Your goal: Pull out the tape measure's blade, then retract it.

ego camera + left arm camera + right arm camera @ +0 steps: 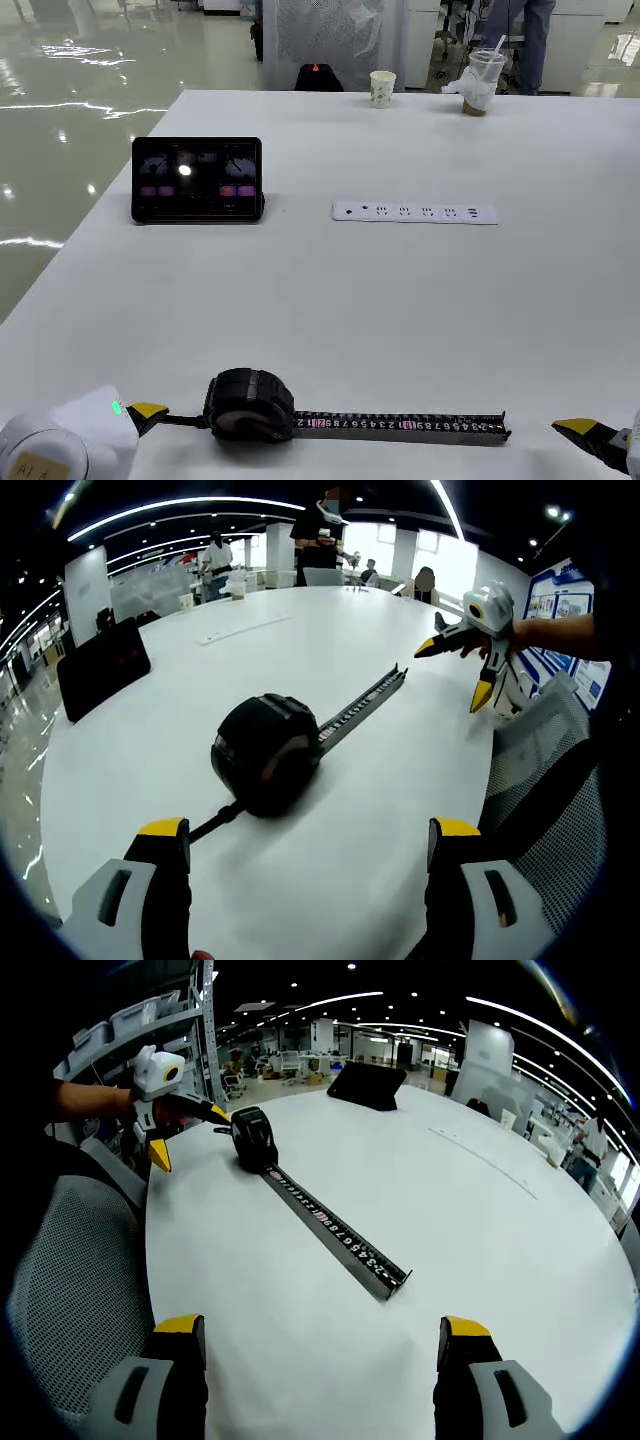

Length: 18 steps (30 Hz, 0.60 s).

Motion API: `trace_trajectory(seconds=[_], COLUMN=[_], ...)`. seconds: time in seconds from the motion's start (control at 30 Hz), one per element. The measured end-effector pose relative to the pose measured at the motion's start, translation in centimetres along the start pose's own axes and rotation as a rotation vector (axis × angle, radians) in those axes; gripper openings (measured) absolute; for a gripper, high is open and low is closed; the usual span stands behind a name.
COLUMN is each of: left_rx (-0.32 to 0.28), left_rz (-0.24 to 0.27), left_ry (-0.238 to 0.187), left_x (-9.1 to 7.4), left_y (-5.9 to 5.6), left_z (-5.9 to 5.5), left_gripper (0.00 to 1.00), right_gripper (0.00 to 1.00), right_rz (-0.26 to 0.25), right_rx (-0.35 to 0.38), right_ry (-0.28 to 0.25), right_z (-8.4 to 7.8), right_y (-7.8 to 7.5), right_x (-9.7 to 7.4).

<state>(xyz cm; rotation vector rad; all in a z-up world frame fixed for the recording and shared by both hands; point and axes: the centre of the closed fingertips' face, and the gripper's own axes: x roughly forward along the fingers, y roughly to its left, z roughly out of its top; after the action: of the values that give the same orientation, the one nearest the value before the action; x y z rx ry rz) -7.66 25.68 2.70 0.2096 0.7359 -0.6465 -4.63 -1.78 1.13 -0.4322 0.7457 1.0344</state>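
The left gripper [310, 828] is by the near left corner of the desk [400, 300]. Its jaws are spread wide and there is nothing between them. It does not touch anything.

Just to its right sits the tape [249, 404], a round black case close to the near edge. A thin black strap [185, 420] runs from the case toward the left gripper. The blade [400, 425] comes out of the case and lies flat along the near edge, going to the right. Its hook [503, 428] rests on the desk.

Past the hook, near the right end of the near edge, is the right gripper [322, 1327]. Its jaws are wide apart too, and it holds nothing. There is a small gap between it and the hook.

So the pull looks done, because the blade is out. I think the job now is to let it go back in. For that, one gripper has to hold the case so it does not slide. The blade may need a push, or a lock let go, but I cannot see a lock from here.

Farther back on the desk are a tablet [197, 179] on the left and a power strip [414, 212] in the middle.
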Motion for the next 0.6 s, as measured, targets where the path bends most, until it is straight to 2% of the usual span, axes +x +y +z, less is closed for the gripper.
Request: trace_trajectory(seconds=[0.23,0.6], left_rx=[-0.023,-0.053], left_rz=[0.024,0.035], left_ry=[-0.031,-0.052], left_x=[-0.3,-0.4], left_y=[-0.4,-1.9], left_z=[0.5,0.6], left_gripper=[0.97,0.98], right_gripper=[0.99,0.99], right_rz=[-0.025,-0.057], right_rx=[0.037,0.086], right_ry=[-0.047,-0.085], right_z=[0.9,1.7], right_y=[0.7,2.0], right_x=[-0.2,-0.6])
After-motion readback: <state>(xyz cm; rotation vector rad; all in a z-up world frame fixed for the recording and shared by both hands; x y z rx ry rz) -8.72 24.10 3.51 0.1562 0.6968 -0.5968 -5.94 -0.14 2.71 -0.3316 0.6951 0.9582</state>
